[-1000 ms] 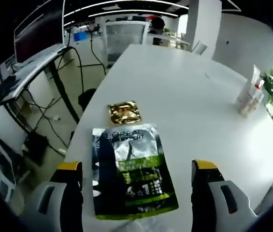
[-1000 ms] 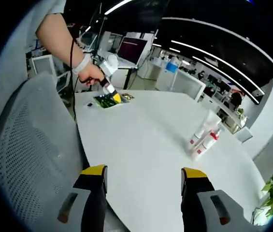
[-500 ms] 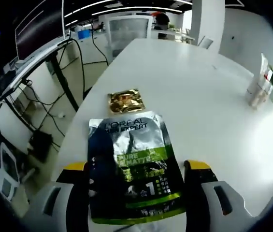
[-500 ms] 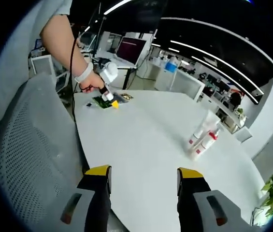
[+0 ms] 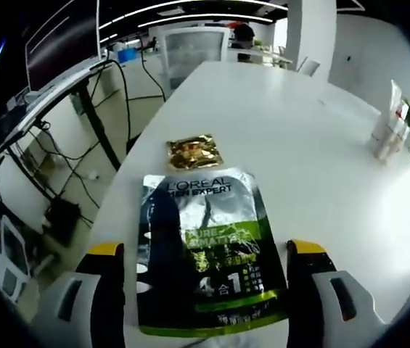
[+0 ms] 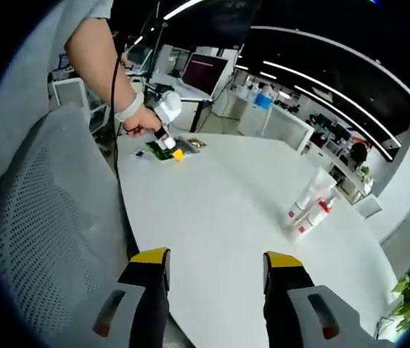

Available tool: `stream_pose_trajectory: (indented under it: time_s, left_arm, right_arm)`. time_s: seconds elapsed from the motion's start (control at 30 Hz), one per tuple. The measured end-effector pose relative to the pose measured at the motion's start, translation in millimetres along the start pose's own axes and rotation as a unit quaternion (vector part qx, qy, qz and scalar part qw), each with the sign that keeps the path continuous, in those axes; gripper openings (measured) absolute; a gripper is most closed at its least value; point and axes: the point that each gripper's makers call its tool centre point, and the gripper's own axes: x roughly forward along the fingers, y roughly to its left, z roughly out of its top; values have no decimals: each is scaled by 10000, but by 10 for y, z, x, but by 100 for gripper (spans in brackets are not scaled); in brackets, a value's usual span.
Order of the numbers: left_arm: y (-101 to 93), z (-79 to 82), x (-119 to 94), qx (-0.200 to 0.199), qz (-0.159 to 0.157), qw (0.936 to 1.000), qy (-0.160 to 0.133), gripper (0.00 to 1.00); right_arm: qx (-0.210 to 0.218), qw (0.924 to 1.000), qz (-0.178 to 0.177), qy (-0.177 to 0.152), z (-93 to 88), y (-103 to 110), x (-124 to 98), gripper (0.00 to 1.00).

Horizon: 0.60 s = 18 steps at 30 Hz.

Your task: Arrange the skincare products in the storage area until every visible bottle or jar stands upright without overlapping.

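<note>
Our left gripper has widened its jaws again around the flat sachet on the counter, gripping nothing. Right gripper hovers open, empty; bottles stand far off.

The sachet looked like glossy foil, silvery at the top with a shiny green band, and light glared off its slightly wrinkled face. The small packet beyond it was crinkled gold foil, very reflective. The table was smooth, white and faintly satin, catching soft highlights. The left gripper showed matt grey plastic with yellow-capped black jaws. In the right gripper view, the chair back was grey woven mesh, rough and perforated, and the bottles looked like smooth white plastic.
</note>
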Motion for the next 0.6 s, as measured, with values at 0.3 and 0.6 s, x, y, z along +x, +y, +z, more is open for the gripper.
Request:
stream_pose_trajectory:
  time_s: [0.3, 0.6]
  left_arm:
    - [-15, 21, -21, 9, -16, 9999, -111, 73]
    - [-59, 67, -25, 255, -140, 9996, -45, 60]
  right_arm:
    - [-123, 9999, 8, -5, 7, 15, -4, 44]
    - [-216, 9998, 34, 28, -4, 30, -5, 40]
